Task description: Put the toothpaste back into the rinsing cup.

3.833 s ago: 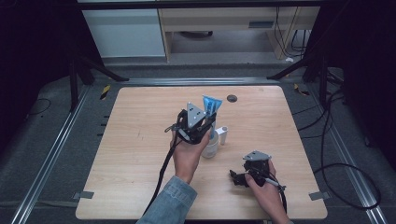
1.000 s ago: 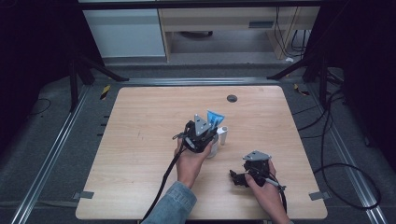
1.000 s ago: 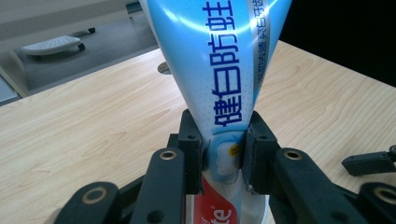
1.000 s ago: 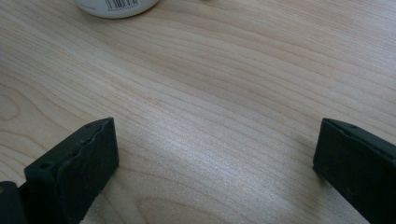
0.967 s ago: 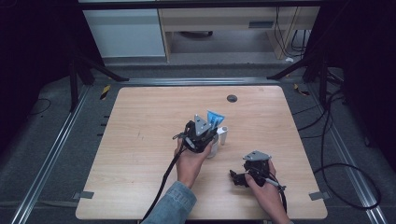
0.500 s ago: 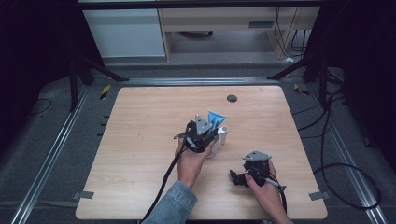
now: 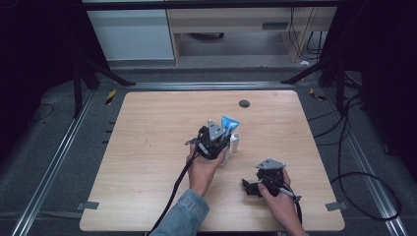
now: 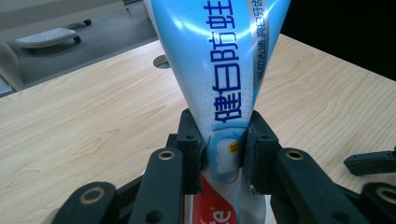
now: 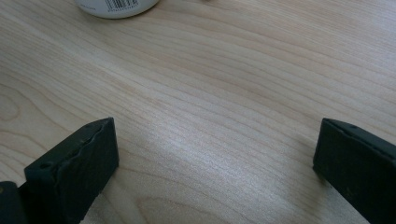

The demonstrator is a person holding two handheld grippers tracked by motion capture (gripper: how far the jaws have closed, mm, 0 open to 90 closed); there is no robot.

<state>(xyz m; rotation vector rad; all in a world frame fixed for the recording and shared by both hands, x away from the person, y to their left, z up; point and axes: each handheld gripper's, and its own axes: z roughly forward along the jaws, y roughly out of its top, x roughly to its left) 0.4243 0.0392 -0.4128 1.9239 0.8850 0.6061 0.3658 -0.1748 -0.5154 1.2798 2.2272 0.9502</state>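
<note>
A blue and white toothpaste tube (image 7: 228, 123) stands upright near the table's middle, its flat end up. My left gripper (image 7: 223, 135) is shut on it. In the left gripper view the pads (image 8: 190, 140) press both sides of the tube (image 8: 219, 60) just above its red lower part. A white container (image 7: 235, 143) stands right beside the gripper, and a white rim (image 8: 272, 205) shows under the jaws. My right gripper (image 7: 251, 188) rests low at the front right, open, with bare wood between its jaws (image 9: 215, 154).
The wooden table (image 7: 147, 128) has a small dark round insert (image 7: 244, 103) near its far edge. A white base with a barcode (image 9: 116, 7) stands ahead of the right gripper. Cables trail off the table's front and right side.
Since the oldest frame the left gripper has brought the tube lower and nearer to the person, beside the white container. Over the last second nothing has visibly moved.
</note>
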